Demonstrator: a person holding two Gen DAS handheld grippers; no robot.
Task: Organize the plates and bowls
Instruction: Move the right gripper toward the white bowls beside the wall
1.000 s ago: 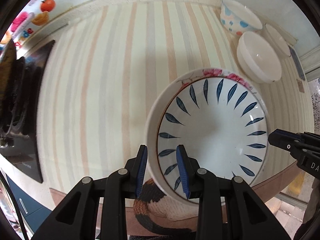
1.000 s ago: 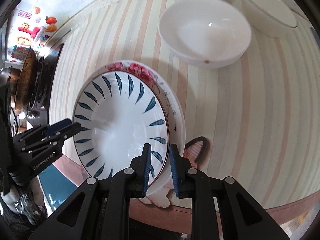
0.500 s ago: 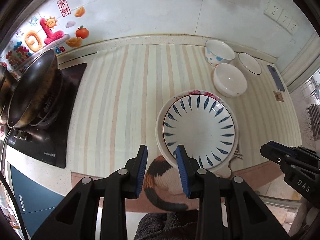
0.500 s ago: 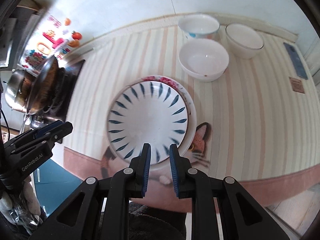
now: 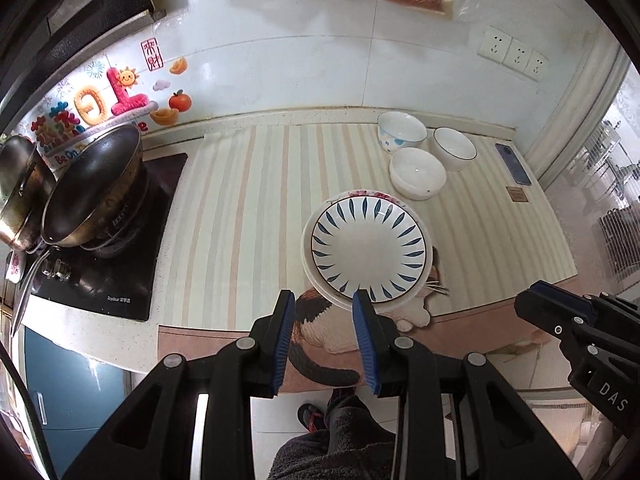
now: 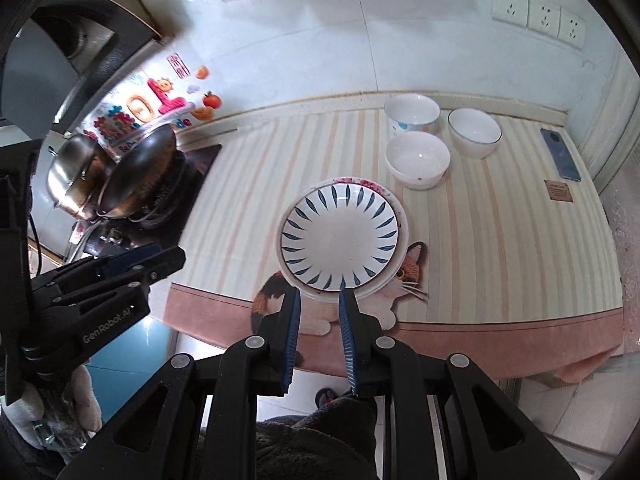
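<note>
Nothing is held by the left gripper [image 5: 324, 306]: its blue pads are kept slightly apart with only air between them, well above the near edge of the counter. The right gripper [image 6: 319, 300] is likewise seen empty, its pads a narrow gap apart, and it is raised over the same near edge.

Just beyond both, the blue-leaf plate [image 6: 340, 240] is seen stacked inside the floral-rimmed plate [image 6: 362, 183], close to the near edge of the striped mat [image 6: 280, 160] and partly over its cat picture. The plates are judged already nested.

Near the far right corner, three bowls are grouped but unstacked: the white bowl [image 6: 418, 158], the blue-spotted bowl [image 6: 412, 112] and the thin-rimmed bowl [image 6: 475, 130]. They are probably left to be nested next.
</note>
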